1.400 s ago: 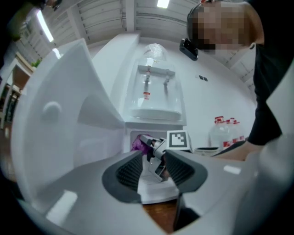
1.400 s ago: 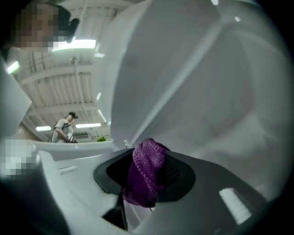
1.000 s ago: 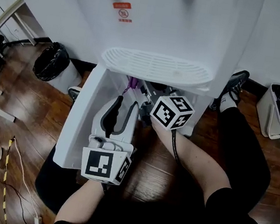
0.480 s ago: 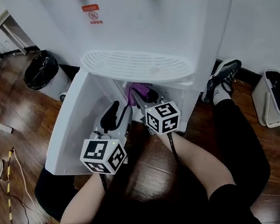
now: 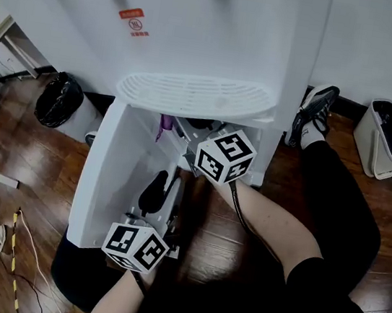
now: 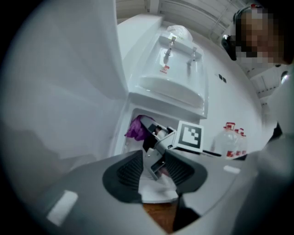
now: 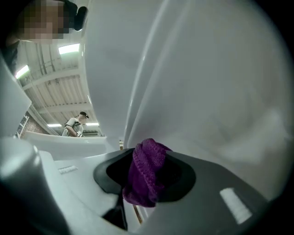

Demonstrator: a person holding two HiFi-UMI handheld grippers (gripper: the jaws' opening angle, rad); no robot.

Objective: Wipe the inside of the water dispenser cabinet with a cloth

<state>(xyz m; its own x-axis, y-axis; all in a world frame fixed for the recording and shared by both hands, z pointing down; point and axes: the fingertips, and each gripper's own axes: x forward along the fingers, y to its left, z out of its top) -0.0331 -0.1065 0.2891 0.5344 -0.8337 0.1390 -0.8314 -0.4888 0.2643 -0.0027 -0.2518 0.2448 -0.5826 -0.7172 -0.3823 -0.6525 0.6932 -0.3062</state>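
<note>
Dark wood floor (image 5: 41, 165) surrounds the water dispenser cabinet (image 5: 259, 150); inside it your right tool (image 7: 147, 178) grips a purple cloth (image 7: 143, 167), while your left tool (image 6: 154, 172) hangs open, empty, beside its door (image 5: 109, 176).

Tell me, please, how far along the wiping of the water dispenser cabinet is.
Done: the cabinet door stands open and the right tongs are shut on the purple cloth. In hand: the cloth is up inside the cabinet, close to a white inner wall. The left tongs hang open and empty in front. Left: the wiping itself; the pictures do not show which surfaces are already clean.
</note>
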